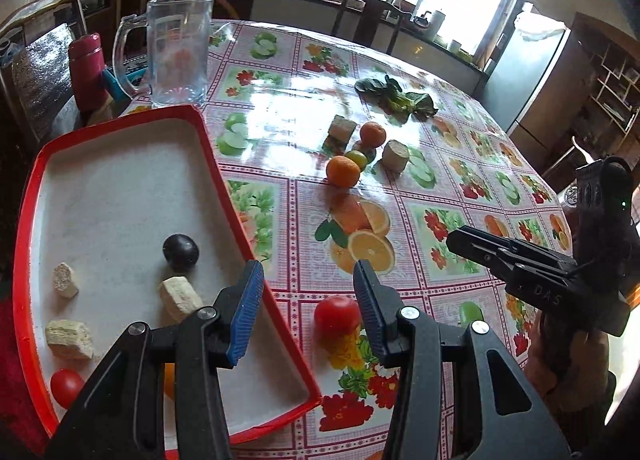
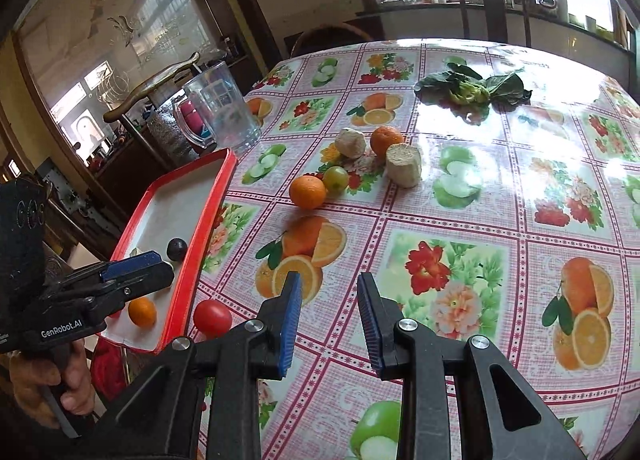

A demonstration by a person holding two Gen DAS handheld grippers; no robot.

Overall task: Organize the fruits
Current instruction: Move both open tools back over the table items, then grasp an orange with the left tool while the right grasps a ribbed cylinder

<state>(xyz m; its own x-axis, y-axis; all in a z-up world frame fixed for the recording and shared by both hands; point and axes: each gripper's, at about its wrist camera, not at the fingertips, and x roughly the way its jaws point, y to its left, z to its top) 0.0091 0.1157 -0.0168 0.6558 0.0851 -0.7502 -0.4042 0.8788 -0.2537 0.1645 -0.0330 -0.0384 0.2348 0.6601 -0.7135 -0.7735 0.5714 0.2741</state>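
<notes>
A red-rimmed tray [image 1: 120,179] sits at the table's left edge, also in the right wrist view [image 2: 208,215]. It holds a dark plum [image 1: 181,252], a red tomato [image 1: 66,386], an orange [image 2: 142,312] and pale chunks [image 1: 179,297]. A red tomato [image 1: 337,316] lies on the cloth just right of the tray [image 2: 212,318]. Two oranges [image 1: 343,171] [image 1: 373,134], a green fruit [image 1: 357,158] and pale chunks [image 1: 395,155] lie mid-table. My left gripper [image 1: 308,288] is open over the tray's right rim, empty. My right gripper [image 2: 329,300] is open and empty above the cloth.
A glass mug [image 1: 176,51] stands behind the tray. A leafy green [image 1: 400,97] lies further back. A red flask [image 1: 86,67] and a chair [image 1: 40,59] are left of the table. The round table has a fruit-patterned cloth [image 2: 460,268].
</notes>
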